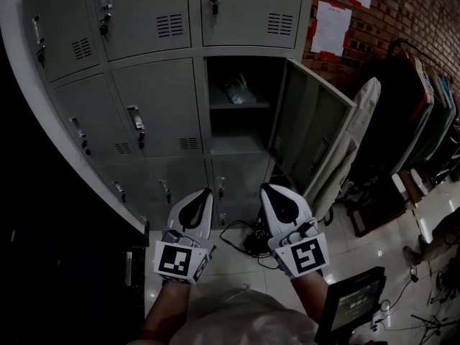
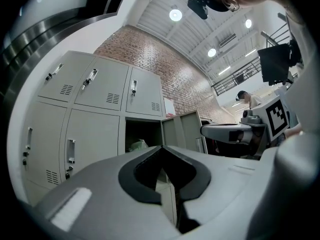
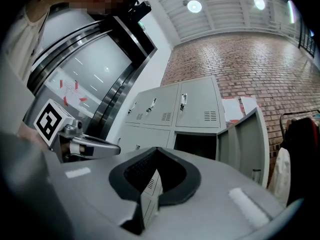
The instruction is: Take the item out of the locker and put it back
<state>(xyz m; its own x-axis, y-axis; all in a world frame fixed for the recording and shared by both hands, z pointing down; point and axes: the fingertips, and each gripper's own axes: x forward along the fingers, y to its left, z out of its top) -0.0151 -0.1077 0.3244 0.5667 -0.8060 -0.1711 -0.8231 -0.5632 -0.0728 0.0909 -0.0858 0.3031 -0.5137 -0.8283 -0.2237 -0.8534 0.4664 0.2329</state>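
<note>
Left gripper (image 1: 204, 192) and right gripper (image 1: 268, 188) closed on nothing. Item (image 1: 236, 90) well ahead of fingertips, in locker (image 1: 233, 146). Jaws best opened before reach.

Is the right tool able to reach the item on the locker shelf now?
Probably yes: the locker door stands open and nothing blocks the item, though the right tool is shut and well short of it.

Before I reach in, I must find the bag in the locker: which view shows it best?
The head view: the bag lies plainly on the locker's upper shelf. The left gripper view shows a pale bit of it; the right gripper view shows only a dark opening.
</note>
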